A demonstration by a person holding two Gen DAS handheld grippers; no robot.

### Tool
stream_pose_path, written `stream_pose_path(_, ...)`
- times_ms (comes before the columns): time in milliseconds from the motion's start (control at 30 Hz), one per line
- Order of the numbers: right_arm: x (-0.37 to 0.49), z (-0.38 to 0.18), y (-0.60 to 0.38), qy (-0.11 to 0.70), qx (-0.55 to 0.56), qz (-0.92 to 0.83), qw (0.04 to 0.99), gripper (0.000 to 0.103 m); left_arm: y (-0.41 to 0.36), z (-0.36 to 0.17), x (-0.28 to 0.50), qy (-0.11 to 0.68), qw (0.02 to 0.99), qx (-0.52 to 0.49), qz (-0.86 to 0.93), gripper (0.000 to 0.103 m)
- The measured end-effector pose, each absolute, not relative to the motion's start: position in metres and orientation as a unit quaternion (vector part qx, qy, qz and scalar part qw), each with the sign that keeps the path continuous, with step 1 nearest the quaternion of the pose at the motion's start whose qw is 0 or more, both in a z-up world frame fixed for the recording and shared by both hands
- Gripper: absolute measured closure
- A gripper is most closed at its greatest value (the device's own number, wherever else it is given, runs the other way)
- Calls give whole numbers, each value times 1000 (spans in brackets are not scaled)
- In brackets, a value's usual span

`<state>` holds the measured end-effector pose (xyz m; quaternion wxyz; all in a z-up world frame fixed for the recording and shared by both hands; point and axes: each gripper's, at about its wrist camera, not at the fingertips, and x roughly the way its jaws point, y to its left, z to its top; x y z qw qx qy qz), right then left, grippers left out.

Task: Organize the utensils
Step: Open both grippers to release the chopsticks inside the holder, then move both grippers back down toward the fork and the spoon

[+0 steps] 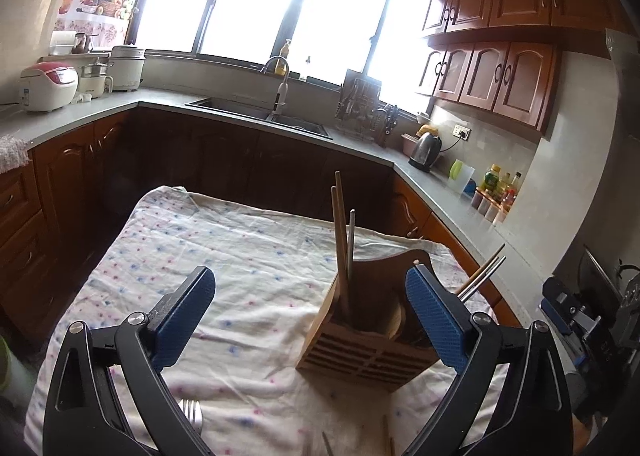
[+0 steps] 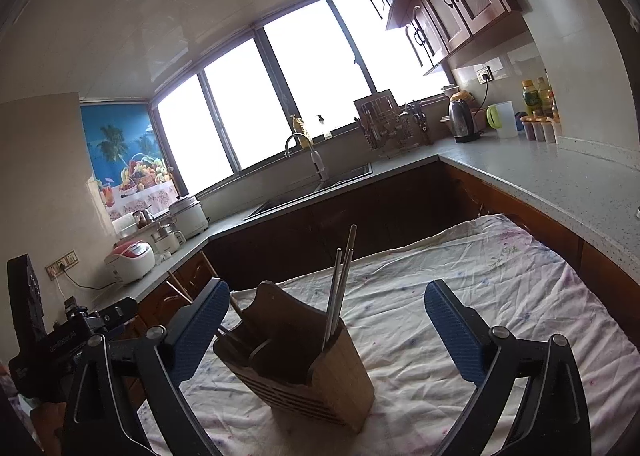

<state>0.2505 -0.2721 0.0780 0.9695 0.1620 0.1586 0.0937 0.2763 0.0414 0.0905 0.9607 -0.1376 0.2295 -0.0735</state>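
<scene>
Utensil holder [image 1: 362, 340] between wide, empty left gripper [image 1: 310, 312]; right gripper [image 2: 326, 330] likewise.

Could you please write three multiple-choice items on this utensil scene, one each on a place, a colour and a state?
1. Where does the wooden utensil holder stand?
A. in the sink
B. on the cloth-covered table
C. on the grey counter

2. What colour are the pads of the left gripper?
A. blue
B. red
C. yellow

3. How is the right gripper?
A. shut on a fork
B. shut on chopsticks
C. open, holding nothing

Key: 1 B, the holder sits on the flowered cloth. 2 A, both pads show blue. 3 C, its fingers stand wide apart either side of the holder, and the chopsticks stand in the holder.
</scene>
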Motion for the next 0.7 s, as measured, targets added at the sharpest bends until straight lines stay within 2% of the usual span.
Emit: stream_pose_path(700, 145, 62, -271, 195, 142, 90, 966, 3, 63, 49, 175, 285, 944, -153, -66, 5)
